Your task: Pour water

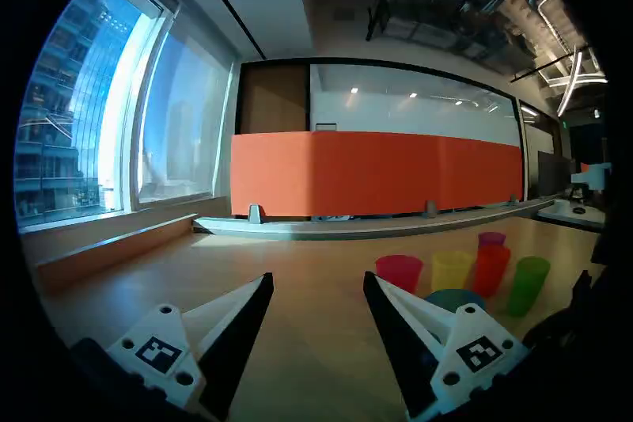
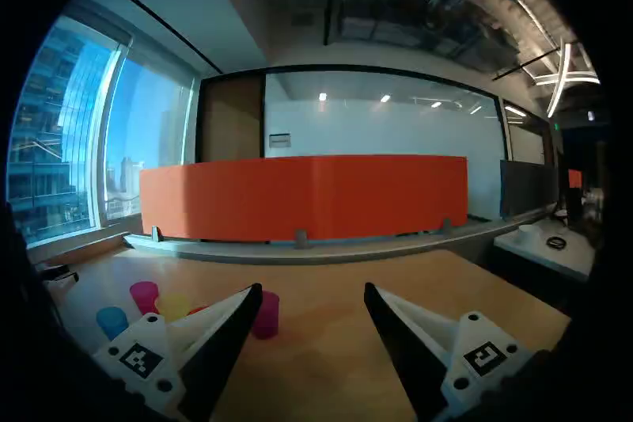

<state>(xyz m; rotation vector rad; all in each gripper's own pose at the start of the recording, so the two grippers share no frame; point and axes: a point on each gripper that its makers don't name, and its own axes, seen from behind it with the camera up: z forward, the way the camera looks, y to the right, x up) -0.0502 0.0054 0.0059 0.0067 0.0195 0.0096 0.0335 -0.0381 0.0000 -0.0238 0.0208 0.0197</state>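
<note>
Left gripper [image 1: 318, 278] and right gripper [image 2: 312, 289] gape empty; the orange cup [image 1: 490, 268] looks light, thin-walled, probably squashy, so I'd pinch its mid-wall gently.

Left gripper view, bare wooden table [image 1: 316, 264] open straight ahead, coloured cups [image 1: 490, 268] clustered as obstacles to the right, orange divider [image 1: 372, 172] walling off the far edge.

Right gripper [image 2: 312, 289], fingers [image 2: 225, 331] apart, wooden table [image 2: 332, 343], magenta cup [image 2: 267, 313] beside one finger
</note>
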